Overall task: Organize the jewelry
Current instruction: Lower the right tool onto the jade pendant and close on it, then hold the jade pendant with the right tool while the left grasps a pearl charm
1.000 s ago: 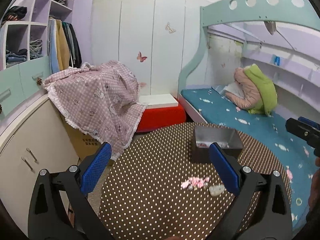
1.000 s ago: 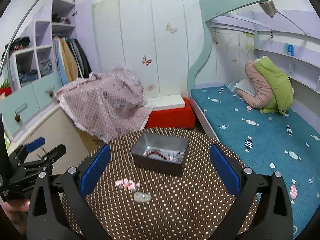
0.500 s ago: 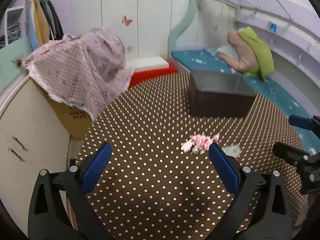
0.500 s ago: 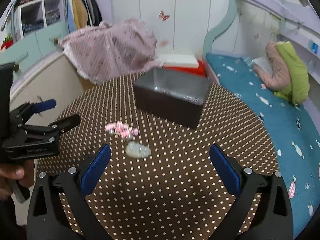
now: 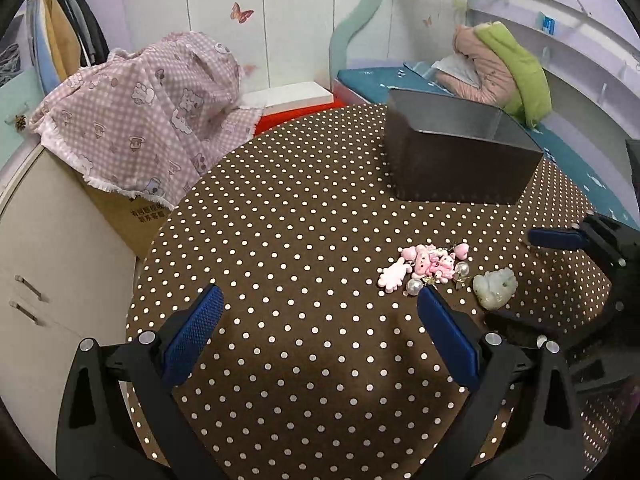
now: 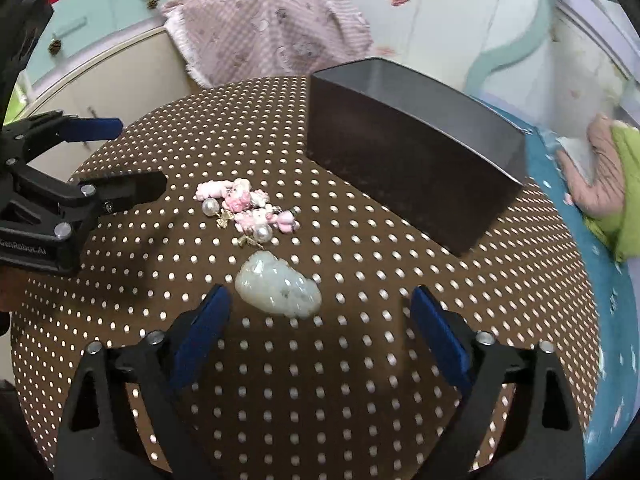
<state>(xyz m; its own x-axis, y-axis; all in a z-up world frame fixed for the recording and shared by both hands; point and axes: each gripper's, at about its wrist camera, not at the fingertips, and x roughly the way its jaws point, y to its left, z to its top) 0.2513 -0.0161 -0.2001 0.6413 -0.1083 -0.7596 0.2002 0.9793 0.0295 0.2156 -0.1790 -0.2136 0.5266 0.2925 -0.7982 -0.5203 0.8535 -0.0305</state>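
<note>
A pale green jade pendant (image 6: 279,289) lies on the brown polka-dot round table (image 6: 320,380), just ahead of my open right gripper (image 6: 320,332). A pile of pink charms with pearls (image 6: 248,208) lies just beyond it. A dark metal box (image 6: 412,152) stands further back. In the left wrist view, my open, empty left gripper (image 5: 320,332) hovers low over the table; the pink charms (image 5: 428,266) and the jade pendant (image 5: 495,287) lie ahead to its right, and the box (image 5: 460,160) stands behind them.
A pink checked cloth (image 5: 144,112) covers a cardboard box left of the table. A white cabinet (image 5: 40,260) stands at the left. A bed with a teal sheet (image 5: 576,152) and a pink and green bundle (image 5: 500,64) is at the right.
Both grippers have dropped lower and closer to the table. The right gripper has closed in on the jade pendant. Both jaws stay open.
</note>
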